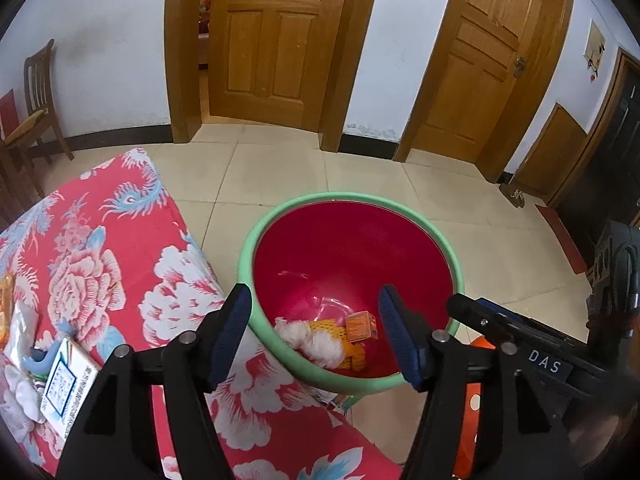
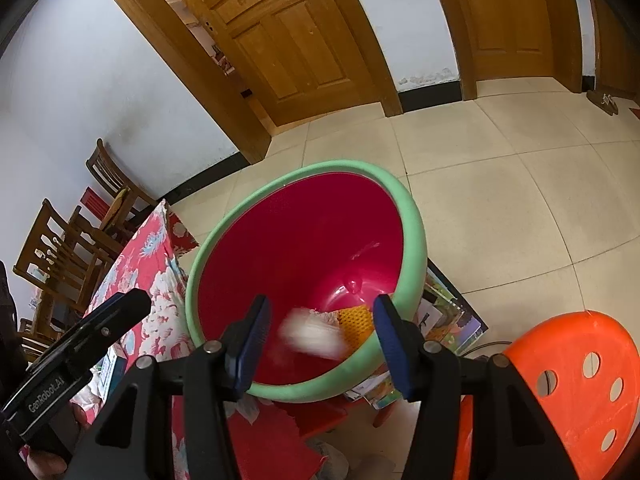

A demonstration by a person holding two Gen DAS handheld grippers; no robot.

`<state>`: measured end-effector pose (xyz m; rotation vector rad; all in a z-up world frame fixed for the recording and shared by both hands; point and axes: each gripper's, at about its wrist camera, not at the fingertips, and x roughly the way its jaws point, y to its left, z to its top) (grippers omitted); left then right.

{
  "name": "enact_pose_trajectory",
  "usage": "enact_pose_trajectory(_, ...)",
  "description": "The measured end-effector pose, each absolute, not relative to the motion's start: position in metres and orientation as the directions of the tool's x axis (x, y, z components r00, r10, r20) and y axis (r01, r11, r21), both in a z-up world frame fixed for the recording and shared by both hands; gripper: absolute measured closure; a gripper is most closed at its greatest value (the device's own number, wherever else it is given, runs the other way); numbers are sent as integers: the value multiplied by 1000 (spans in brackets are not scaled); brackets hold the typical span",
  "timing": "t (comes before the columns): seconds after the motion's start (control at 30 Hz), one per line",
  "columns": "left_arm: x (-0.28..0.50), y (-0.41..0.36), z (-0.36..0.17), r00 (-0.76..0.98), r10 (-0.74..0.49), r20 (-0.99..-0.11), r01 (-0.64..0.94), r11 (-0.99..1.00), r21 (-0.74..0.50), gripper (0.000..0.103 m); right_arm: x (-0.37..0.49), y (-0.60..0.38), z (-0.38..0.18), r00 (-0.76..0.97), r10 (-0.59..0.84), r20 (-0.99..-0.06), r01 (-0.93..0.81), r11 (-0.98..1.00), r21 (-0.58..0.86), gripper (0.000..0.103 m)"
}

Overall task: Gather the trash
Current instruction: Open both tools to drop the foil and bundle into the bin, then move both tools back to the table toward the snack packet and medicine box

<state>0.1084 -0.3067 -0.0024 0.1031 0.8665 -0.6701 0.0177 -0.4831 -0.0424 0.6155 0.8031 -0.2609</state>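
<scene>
A red bin with a green rim (image 1: 256,236) stands on the floor beside the table; it also shows in the right wrist view (image 2: 412,216). Inside lie a white crumpled tissue (image 1: 316,340), an orange mesh wrapper (image 1: 340,330) and a small orange box (image 1: 362,326). My left gripper (image 1: 316,334) is open and empty above the bin's near rim. My right gripper (image 2: 320,344) is open over the bin; a blurred white piece (image 2: 312,334) is in mid-air between its fingers, falling into the bin. More trash lies on the table at left: a printed card (image 1: 66,384) and white tissue (image 1: 20,396).
The table has a red floral cloth (image 1: 120,260). An orange plastic stool (image 2: 568,380) stands to the right of the bin. Books or magazines (image 2: 452,316) lie on the floor behind the bin. Wooden chairs (image 2: 68,248) stand at left, wooden doors (image 1: 276,36) beyond.
</scene>
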Motion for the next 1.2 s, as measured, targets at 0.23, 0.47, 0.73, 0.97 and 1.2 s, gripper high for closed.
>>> enact_pose_trajectory(0.23, 108, -279, 9, 497, -473, -728, 542, 824, -166, 37, 14, -470, -31, 694, 18, -719, 414, 807, 420, 44)
enact_pose_trajectory(0.47, 112, -241, 18, 545, -435, -717, 486, 860, -152, 37, 18, -449, -20, 707, 53, -706, 368, 824, 430, 44)
enact_pose_trajectory(0.73, 119, -196, 21, 594, -363, -718, 407, 905, -120, 37, 30, -417, -13, 708, 110, -697, 303, 844, 441, 43)
enact_pose_trajectory(0.97, 129, -152, 23, 634, -305, -710, 324, 939, -114, 37, 42, -391, -9, 706, 148, -693, 260, 855, 448, 43)
enact_pose_trajectory(1.2, 136, -112, 21, 655, -260, -709, 253, 960, -117, 37, 50, -365, -7, 696, 161, -700, 226, 876, 426, 41)
